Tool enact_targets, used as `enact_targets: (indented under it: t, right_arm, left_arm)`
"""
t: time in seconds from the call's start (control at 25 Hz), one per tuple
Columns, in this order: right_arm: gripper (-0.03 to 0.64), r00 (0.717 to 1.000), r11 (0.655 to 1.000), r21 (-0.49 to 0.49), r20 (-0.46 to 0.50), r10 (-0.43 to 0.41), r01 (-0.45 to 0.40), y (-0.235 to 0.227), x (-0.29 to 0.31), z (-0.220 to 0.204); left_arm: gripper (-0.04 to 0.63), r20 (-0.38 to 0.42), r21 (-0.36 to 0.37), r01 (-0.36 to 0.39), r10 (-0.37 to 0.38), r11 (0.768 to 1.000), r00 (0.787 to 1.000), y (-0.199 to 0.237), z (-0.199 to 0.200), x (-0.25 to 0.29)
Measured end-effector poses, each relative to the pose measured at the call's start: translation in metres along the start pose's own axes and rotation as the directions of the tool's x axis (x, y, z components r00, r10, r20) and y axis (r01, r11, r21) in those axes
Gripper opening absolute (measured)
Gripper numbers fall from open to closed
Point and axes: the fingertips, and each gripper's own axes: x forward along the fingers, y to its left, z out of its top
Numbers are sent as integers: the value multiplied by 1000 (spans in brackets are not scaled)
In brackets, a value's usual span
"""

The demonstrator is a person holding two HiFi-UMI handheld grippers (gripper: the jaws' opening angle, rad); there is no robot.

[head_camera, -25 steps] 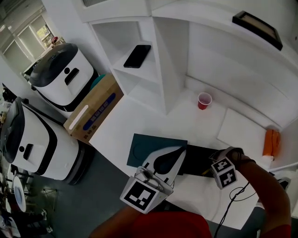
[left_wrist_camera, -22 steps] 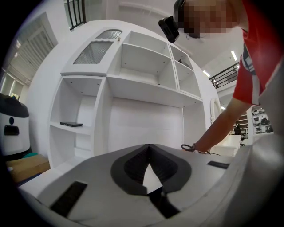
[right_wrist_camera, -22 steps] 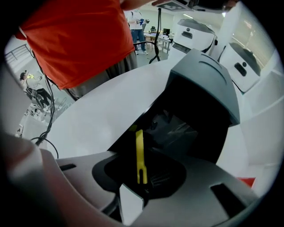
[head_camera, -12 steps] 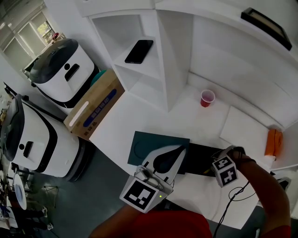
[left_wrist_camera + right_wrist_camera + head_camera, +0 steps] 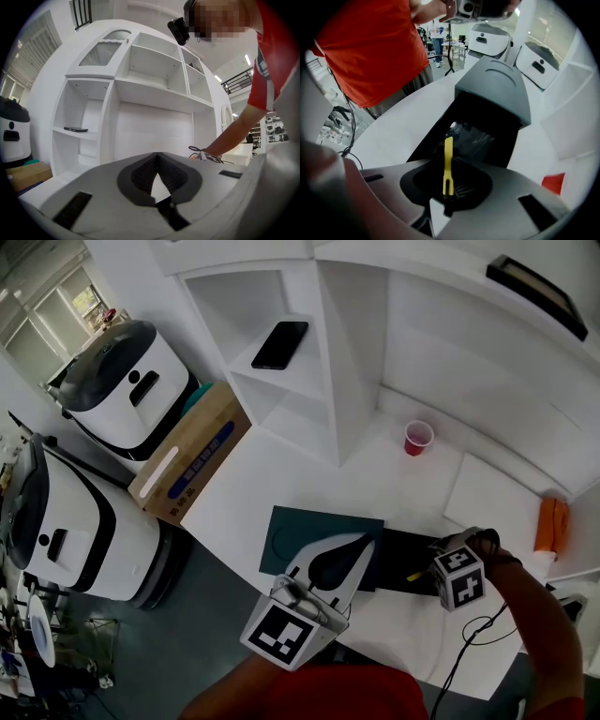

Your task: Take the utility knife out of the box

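Note:
A black box [image 5: 401,557] lies open on the white table, next to a dark teal lid [image 5: 291,538]. My right gripper [image 5: 433,570] points steeply down into the box. Its jaws have just been closing, with the yellow utility knife [image 5: 448,164] between the pads, seen edge-on. A bit of the yellow knife [image 5: 413,575] shows beside the marker cube. My left gripper [image 5: 364,542] is shut with nothing between its jaws, its tips at the box's left end. In the right gripper view the left gripper's grey body [image 5: 494,89] covers the far end of the box [image 5: 480,136].
A red cup [image 5: 417,437] stands on the table by the white shelf unit. A phone [image 5: 279,343] lies on a shelf. A cardboard box [image 5: 187,463] and white machines [image 5: 127,390] stand at the left. An orange thing [image 5: 547,524] and a cable [image 5: 473,634] are at the right.
The right gripper's marker cube has shifted slightly up and rolled a little. A bit of the yellow knife now shows beside it. The left gripper has stayed put.

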Motion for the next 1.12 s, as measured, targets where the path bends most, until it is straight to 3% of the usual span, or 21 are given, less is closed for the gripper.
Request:
enact_targets:
  t: [0.2,0.28,0.36,0.48,0.6,0.68,0.8,0.88,1.0,1.12]
  right_arm:
    - [75,972,970,178,138,-192,166,-22,-41,14]
    - [75,937,935,264,191,-292,237,-27,-62,19]
    - [75,881,882,364,249,-402,300,-30,-84,25]
    - [75,739,762,540,335,-585,358,-33,-122,36]
    - [75,545,595,729,363,-755,338,-31,-163,47]
    - [75,433,494,819,348,-832,291,-25,-187,55]
    - [75,260,390,890,329,-908,236,-16,-214,67]
    - [75,161,336,922,308,-938,193,-12,-229,75]
    - [75,72,276,950,268,-961,148,-6,-246,80]
    - [75,35,231,964,229,-973,134,-1,-254,81]
  left_arm:
    - [8,11,3,29,-29,1000,1000,-5,1,1]
    - [8,14,4,43,-43,999,999,-9,3,2]
    - [8,15,8,59,-59,998,998,-13,5,3]
    - [8,19,15,82,-82,997,996,-20,9,6]
    - [8,24,27,109,-110,994,994,-26,13,9]
    - [8,27,34,129,-130,991,991,-31,15,11]
    - [8,31,45,161,-163,986,986,-40,19,13]
    - [8,32,54,183,-185,982,982,-45,20,14]
    - [8,30,59,212,-214,975,976,-53,19,13]
    - [8,29,62,239,-241,969,970,-59,19,11]
